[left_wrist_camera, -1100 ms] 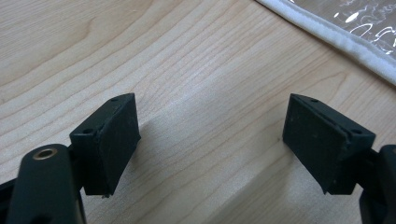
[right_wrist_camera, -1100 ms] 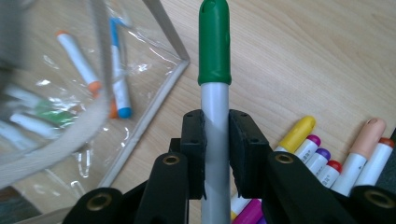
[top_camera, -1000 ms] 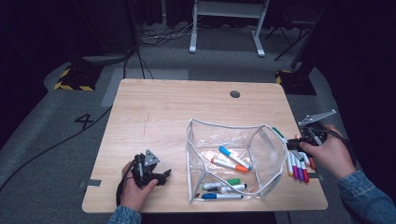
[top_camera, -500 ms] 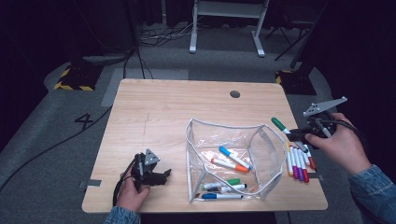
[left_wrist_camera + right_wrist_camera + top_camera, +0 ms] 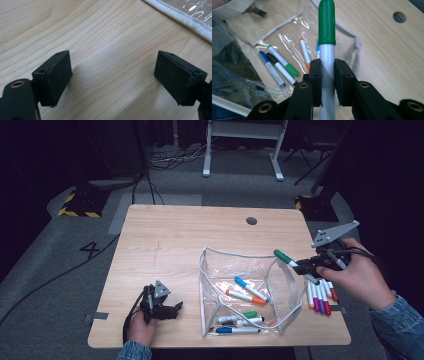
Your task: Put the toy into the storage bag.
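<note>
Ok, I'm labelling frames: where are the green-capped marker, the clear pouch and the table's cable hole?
green-capped marker point(image 5: 326, 22), right gripper view, green cap.
clear pouch point(image 5: 202, 285), high view, left white edge.
cable hole point(image 5: 251, 220), high view, centre.

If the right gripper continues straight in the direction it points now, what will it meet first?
Probably the rim of the clear pouch. The right gripper, shut on the green-capped marker, points over that open pouch; how high it is above the rim is unclear.

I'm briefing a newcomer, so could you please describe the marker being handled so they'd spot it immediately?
Find the clear pouch on the wooden table. Above its right edge, the right gripper clamps a green-capped marker. It alone is lifted off the table.
</note>
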The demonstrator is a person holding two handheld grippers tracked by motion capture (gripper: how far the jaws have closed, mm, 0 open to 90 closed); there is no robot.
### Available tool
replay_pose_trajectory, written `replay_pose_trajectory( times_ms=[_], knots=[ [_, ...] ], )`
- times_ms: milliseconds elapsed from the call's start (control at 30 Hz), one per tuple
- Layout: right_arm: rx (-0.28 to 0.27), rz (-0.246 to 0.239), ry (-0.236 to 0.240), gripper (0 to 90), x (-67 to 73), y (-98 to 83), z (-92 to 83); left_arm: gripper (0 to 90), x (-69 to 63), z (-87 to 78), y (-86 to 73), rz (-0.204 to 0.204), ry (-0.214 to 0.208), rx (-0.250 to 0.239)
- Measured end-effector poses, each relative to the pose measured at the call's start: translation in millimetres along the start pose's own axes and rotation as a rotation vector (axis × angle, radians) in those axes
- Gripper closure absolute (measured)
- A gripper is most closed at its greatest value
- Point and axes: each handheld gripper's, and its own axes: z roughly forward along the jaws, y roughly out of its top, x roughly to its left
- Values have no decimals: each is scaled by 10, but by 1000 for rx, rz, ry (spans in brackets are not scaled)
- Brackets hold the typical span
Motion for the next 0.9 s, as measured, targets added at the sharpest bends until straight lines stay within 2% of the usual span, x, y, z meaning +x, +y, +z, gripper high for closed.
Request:
replay_pose_trajectory(
  times_ms=[133,267,300,367,700,900],
  knots=[
    [7,-57,46,772,126,99,44,148,0,0,0,0,0,0],
    [29,-92,80,772,243,178,126,141,5,3,2,-1,2,4],
    [34,-100,89,772,269,194,152,122,9,6,8,-4,7,16],
    [48,-120,106,772,316,222,208,0,4,39,15,-30,18,36],
    [112,-236,180,772,525,348,454,0,5,37,18,-28,16,40],
    [151,-283,219,772,639,401,603,0,9,33,20,-27,12,46]
  ],
)
